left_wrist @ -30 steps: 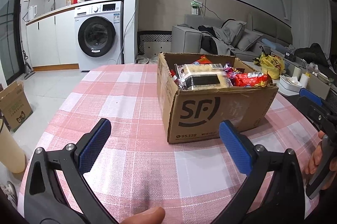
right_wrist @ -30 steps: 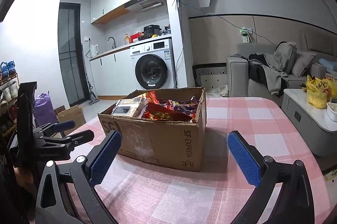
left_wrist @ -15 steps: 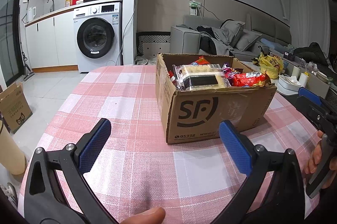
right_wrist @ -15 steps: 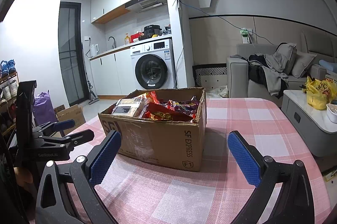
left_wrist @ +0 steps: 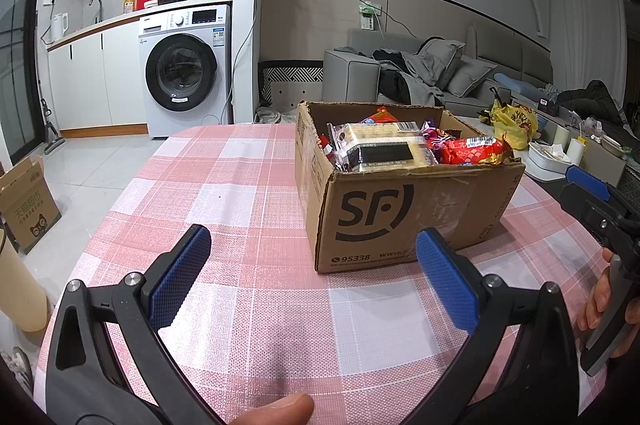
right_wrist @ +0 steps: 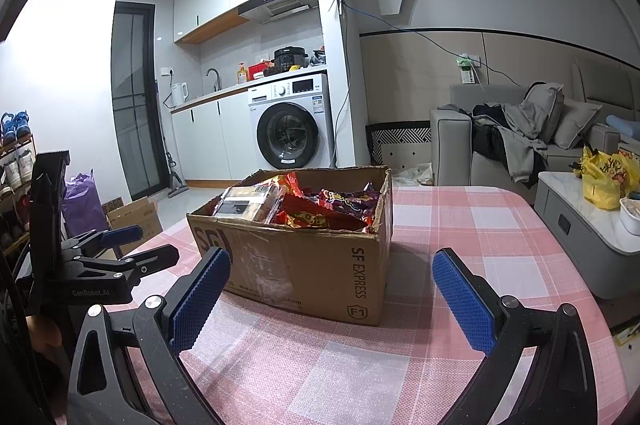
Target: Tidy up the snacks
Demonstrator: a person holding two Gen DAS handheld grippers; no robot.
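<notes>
Left gripper [left_wrist: 312, 265] jaws spread wide and empty, hovering low over the pink checked worktop [left_wrist: 240, 193]. Right gripper [right_wrist: 332, 285] jaws likewise released, gripping nothing. Just ahead of both, an open cardboard box [left_wrist: 400, 217] standing on the worktop, packed with snacks [left_wrist: 384, 147]. Washing machine [left_wrist: 186, 73] beyond.

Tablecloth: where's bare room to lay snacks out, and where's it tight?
Free: the checked tablecloth left of the cardboard box, out to the table edge, and the strip between the box front and the open left gripper. Also right of the box, seen from the open right gripper. Crowded: inside the box, packed with snack packets.
</notes>
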